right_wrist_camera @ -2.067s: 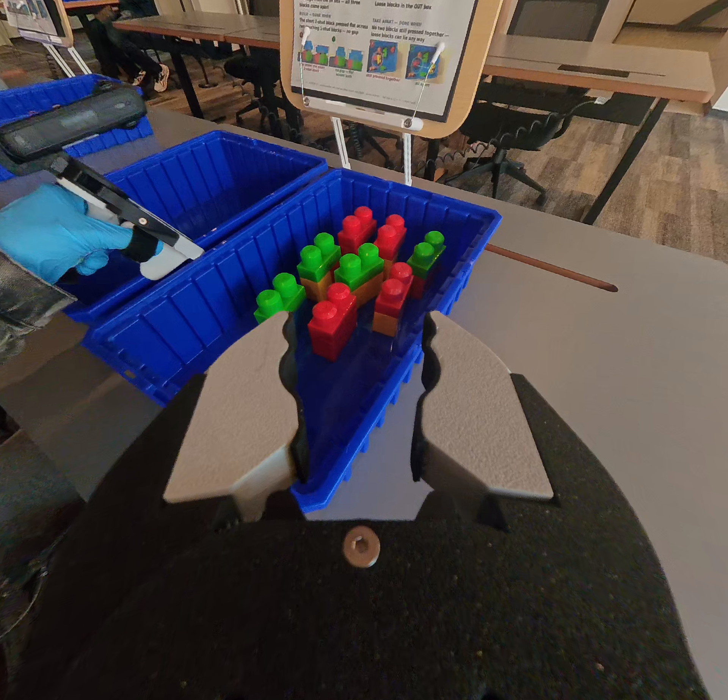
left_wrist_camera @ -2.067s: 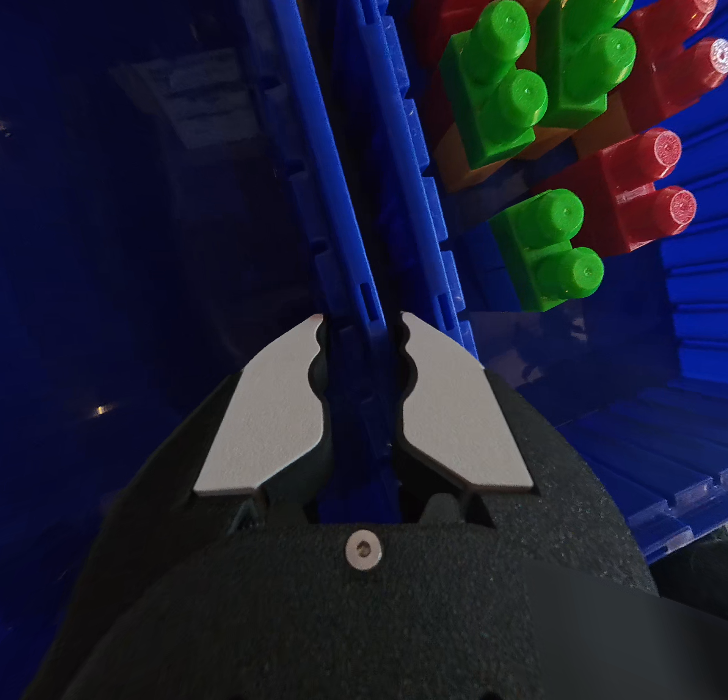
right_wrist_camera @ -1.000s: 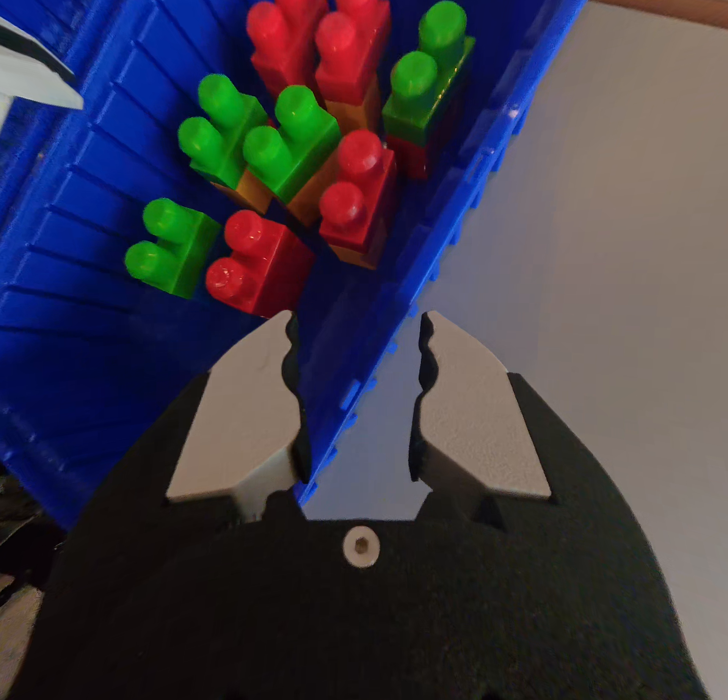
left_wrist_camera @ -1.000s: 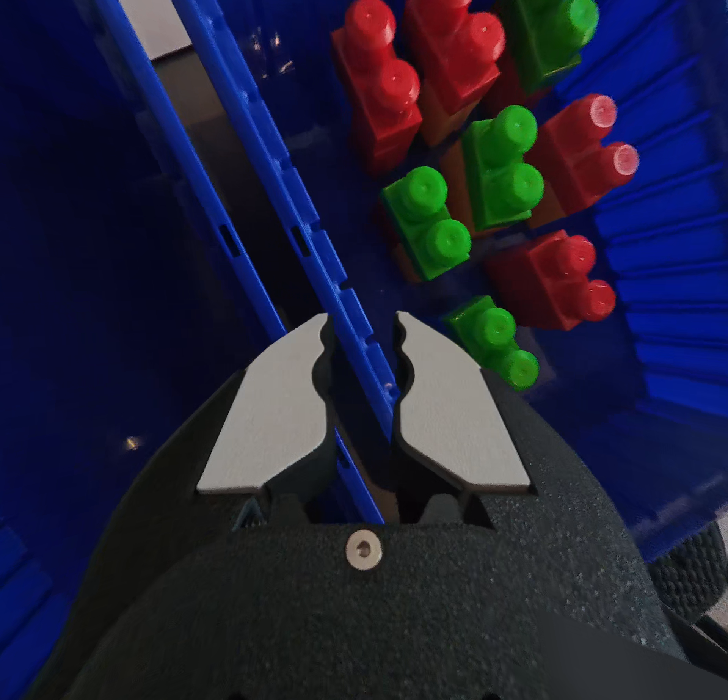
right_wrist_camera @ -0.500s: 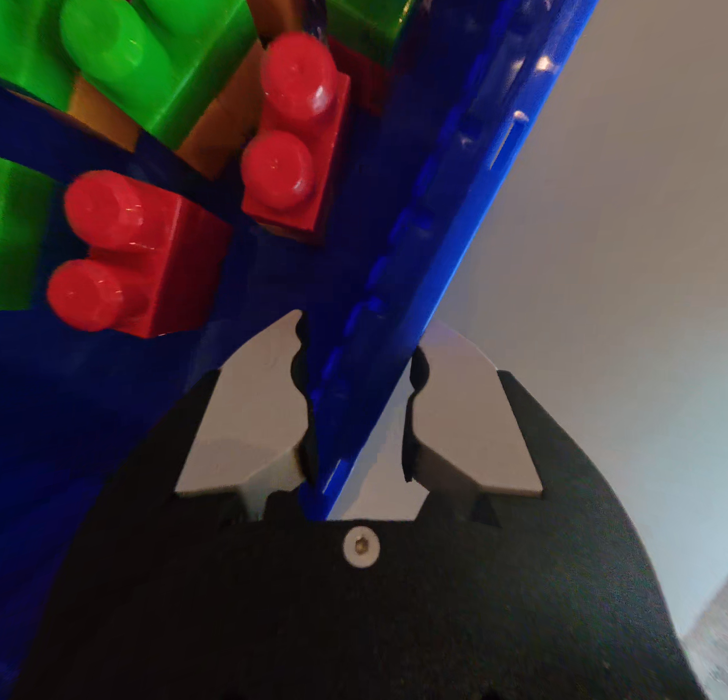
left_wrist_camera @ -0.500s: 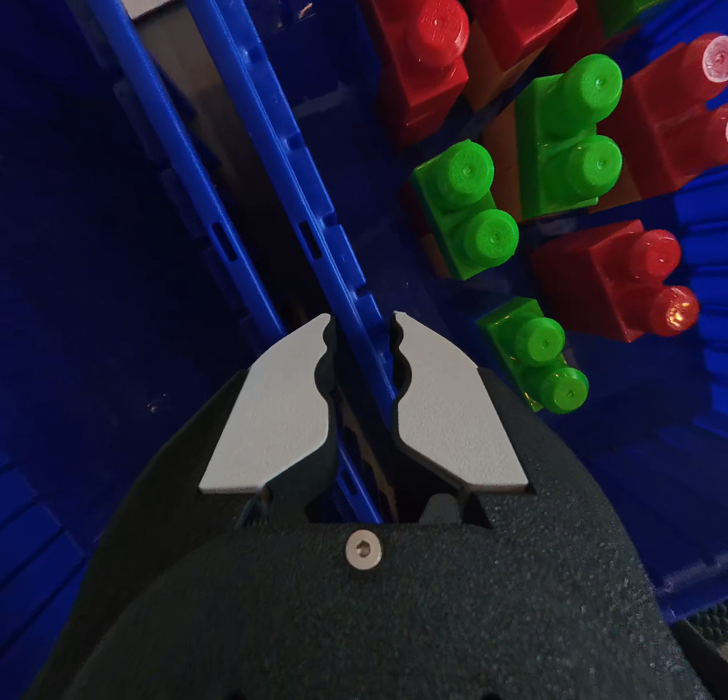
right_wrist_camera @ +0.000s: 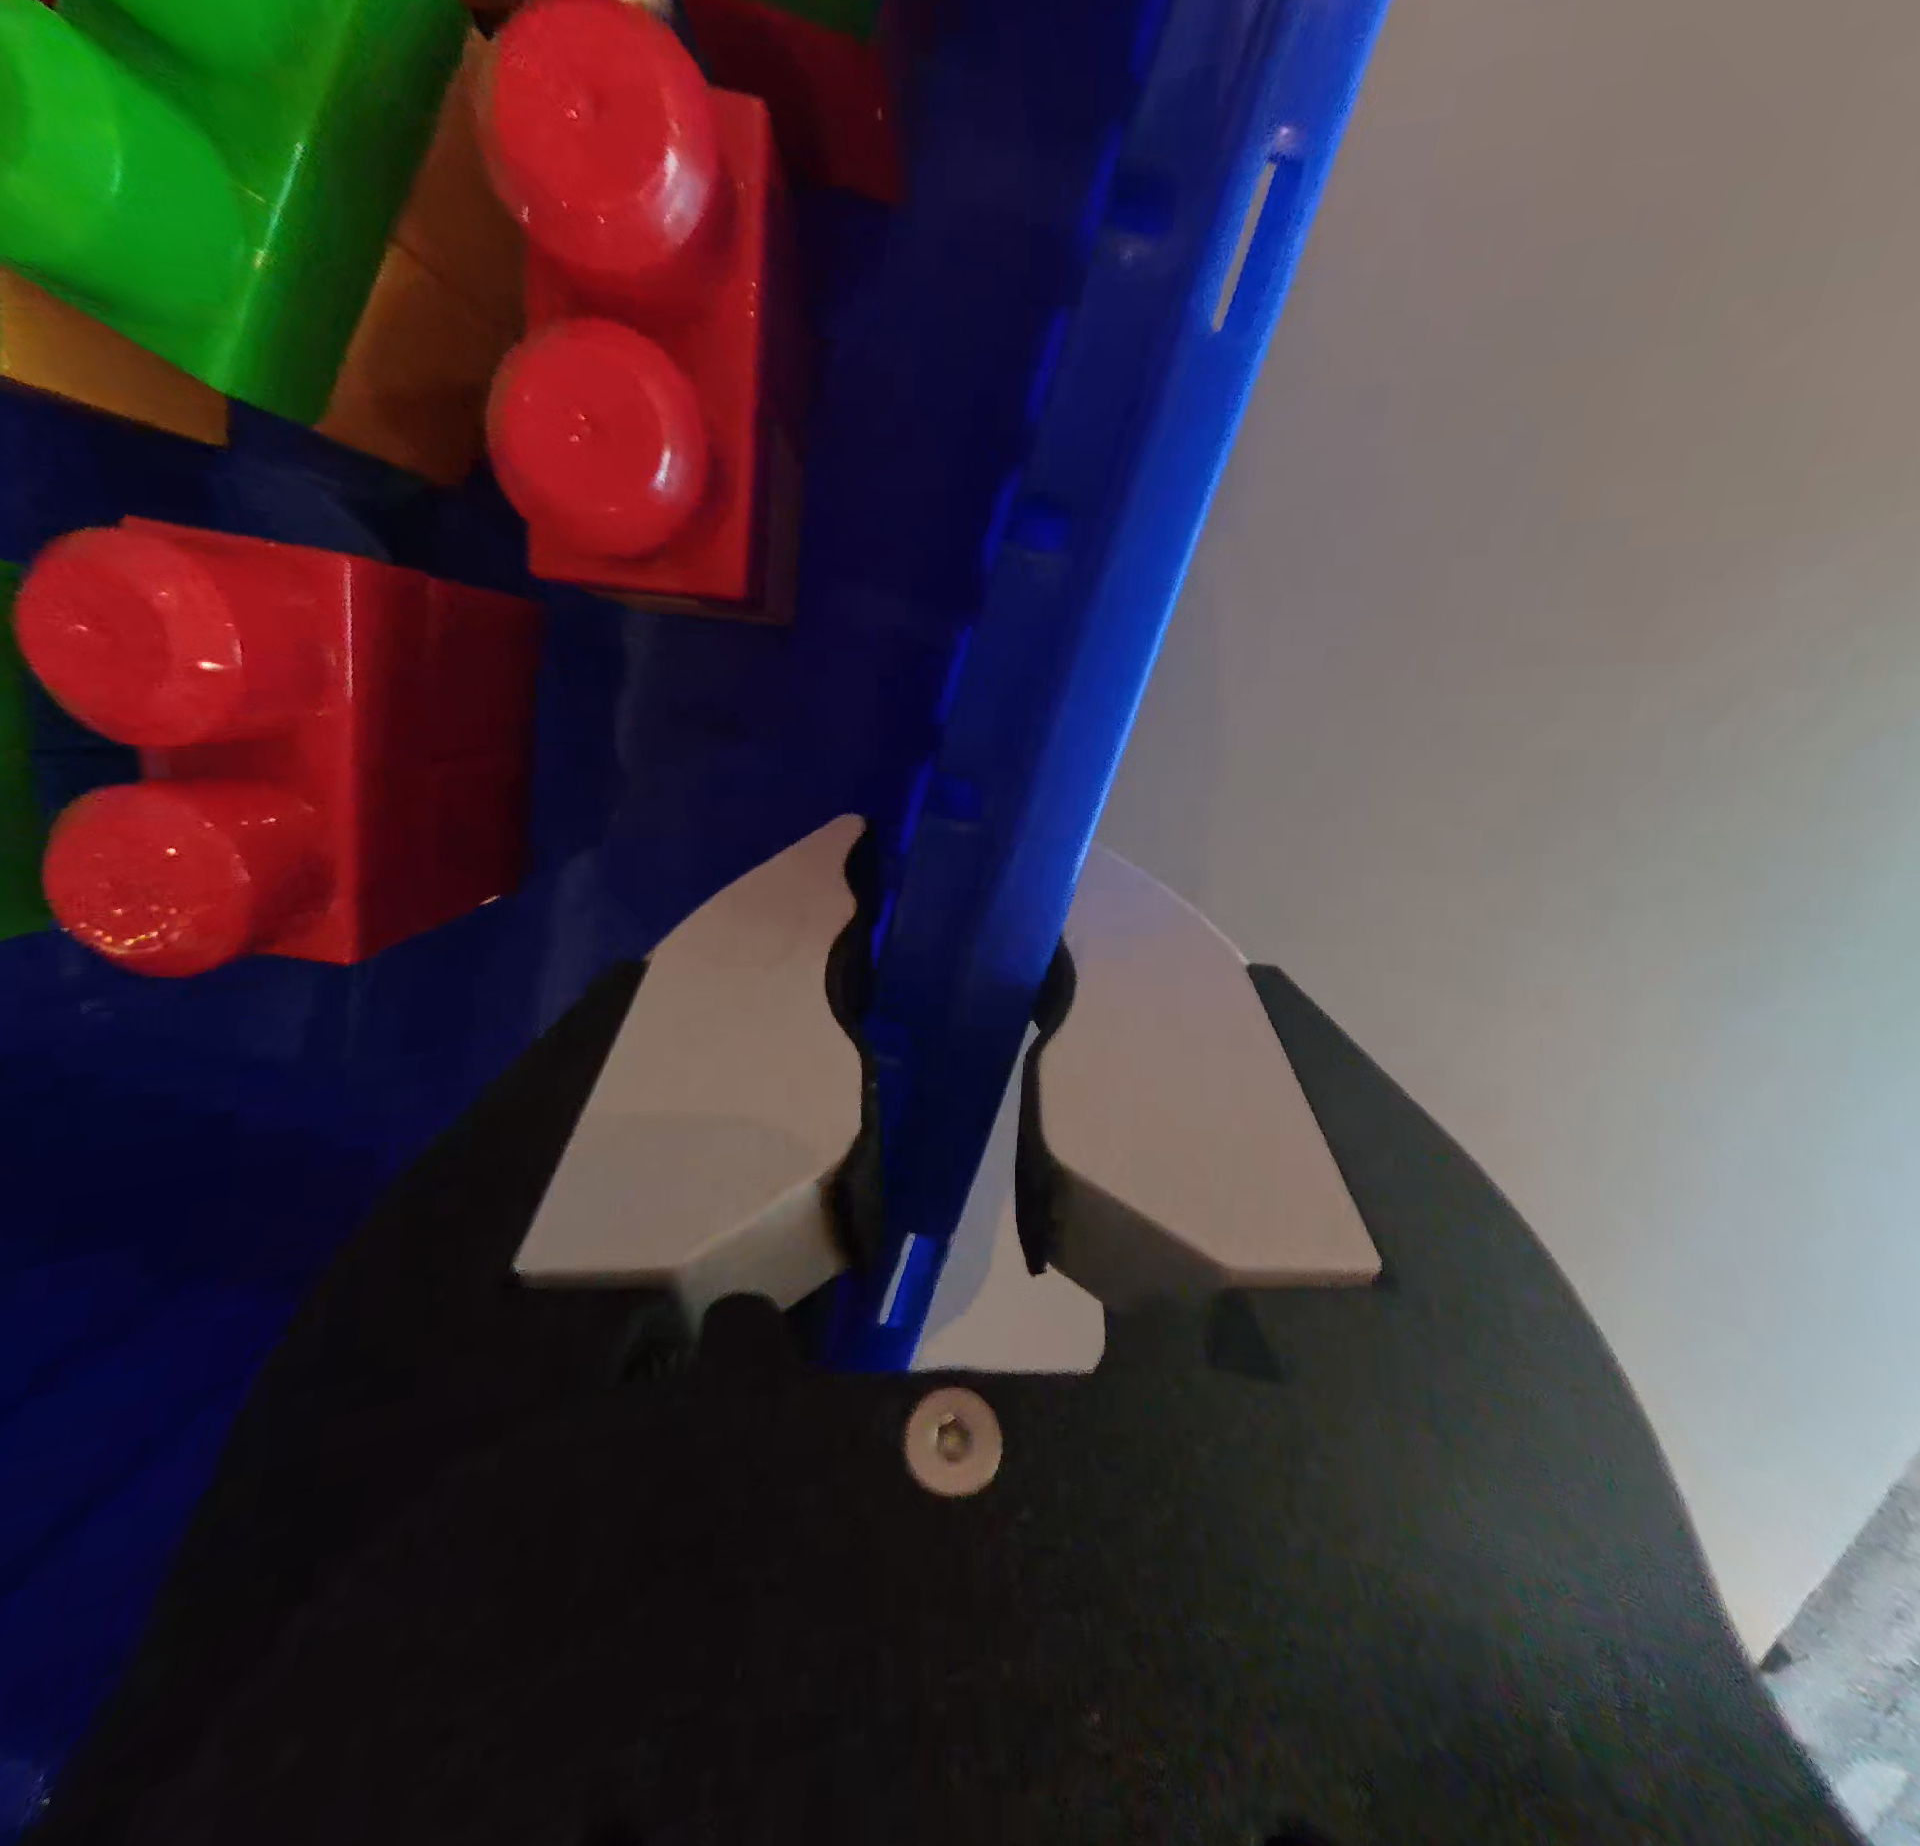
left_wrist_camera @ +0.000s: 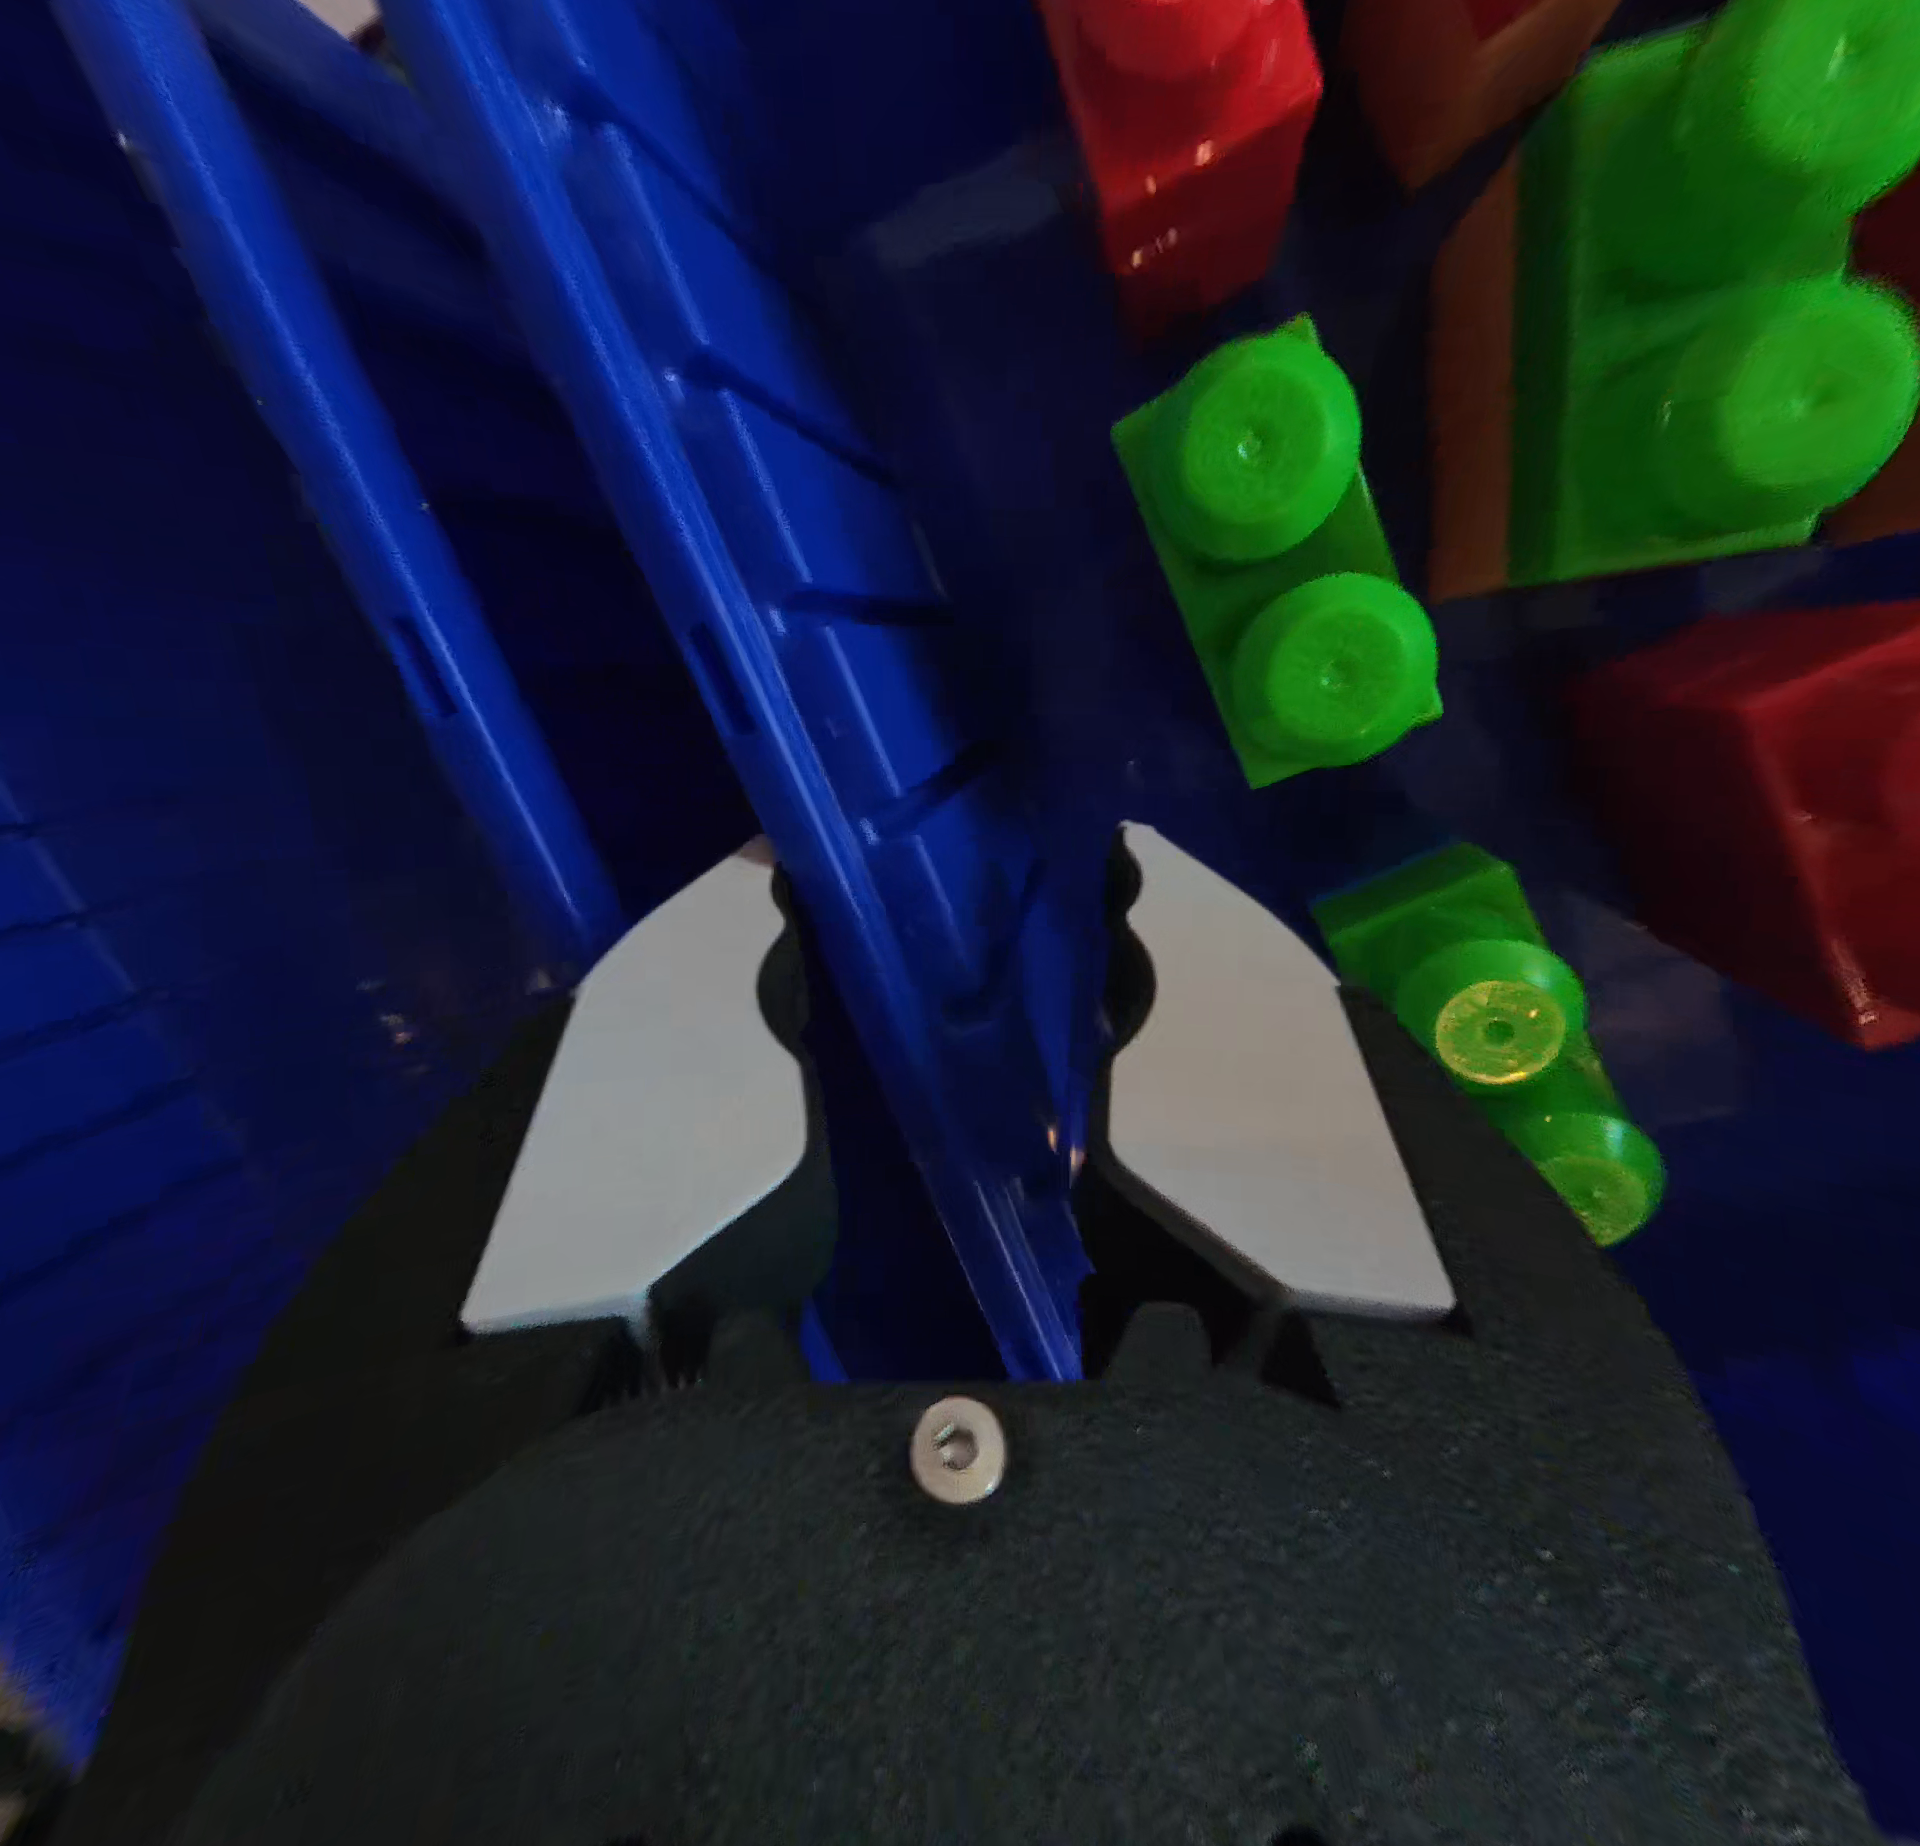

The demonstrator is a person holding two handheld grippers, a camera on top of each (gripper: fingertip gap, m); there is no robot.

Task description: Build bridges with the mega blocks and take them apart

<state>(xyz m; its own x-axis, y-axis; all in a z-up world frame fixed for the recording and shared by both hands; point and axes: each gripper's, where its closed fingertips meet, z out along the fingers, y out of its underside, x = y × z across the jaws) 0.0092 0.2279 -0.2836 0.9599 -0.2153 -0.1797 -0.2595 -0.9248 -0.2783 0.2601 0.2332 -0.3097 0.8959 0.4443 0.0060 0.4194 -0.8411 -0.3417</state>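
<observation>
The blocks sit inside a blue bin, studs toward the cameras: in the left wrist view a green block lies just right of the near wall, a second green block lies below it beside the right finger, and a red block lies above. In the right wrist view a red block lies near the bin's right wall, another red block to its left, and a green block above on orange pieces. The left hand-held gripper is closed narrowly on the blue bin's left rim, its grey fingers pressing either side. The right hand-held gripper likewise clamps the bin's right rim, with the pale bench to its right.
</observation>
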